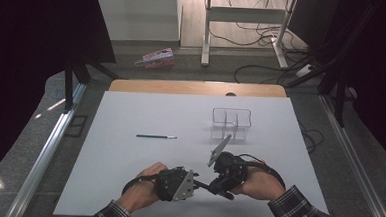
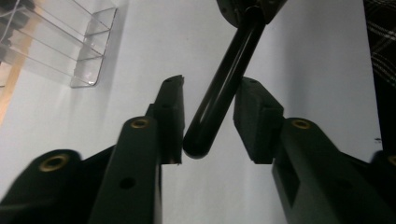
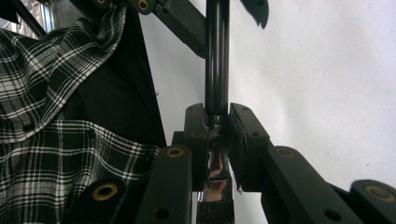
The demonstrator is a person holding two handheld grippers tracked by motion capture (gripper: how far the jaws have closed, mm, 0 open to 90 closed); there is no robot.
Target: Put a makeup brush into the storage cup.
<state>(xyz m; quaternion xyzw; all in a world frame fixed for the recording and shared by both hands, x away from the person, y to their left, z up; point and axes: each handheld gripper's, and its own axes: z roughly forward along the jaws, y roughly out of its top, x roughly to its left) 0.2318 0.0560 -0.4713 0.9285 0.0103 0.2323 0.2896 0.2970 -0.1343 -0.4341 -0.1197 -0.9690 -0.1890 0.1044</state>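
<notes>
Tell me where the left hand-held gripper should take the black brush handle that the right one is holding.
Grip the handle's free rounded end, closing across its width. The handle is a slim cylinder, the right hand-held gripper clamps it by the metal ferrule, and the left hand-held gripper already stands open astride it.

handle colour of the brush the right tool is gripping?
Glossy black handle, silver metal ferrule below it; the right gripper view shows it best, clamped in the right tool.

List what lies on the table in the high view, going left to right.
Pen → left gripper → right gripper, shut on a brush → clear organizer. The two grippers meet near the middle, so their order is close.
</notes>
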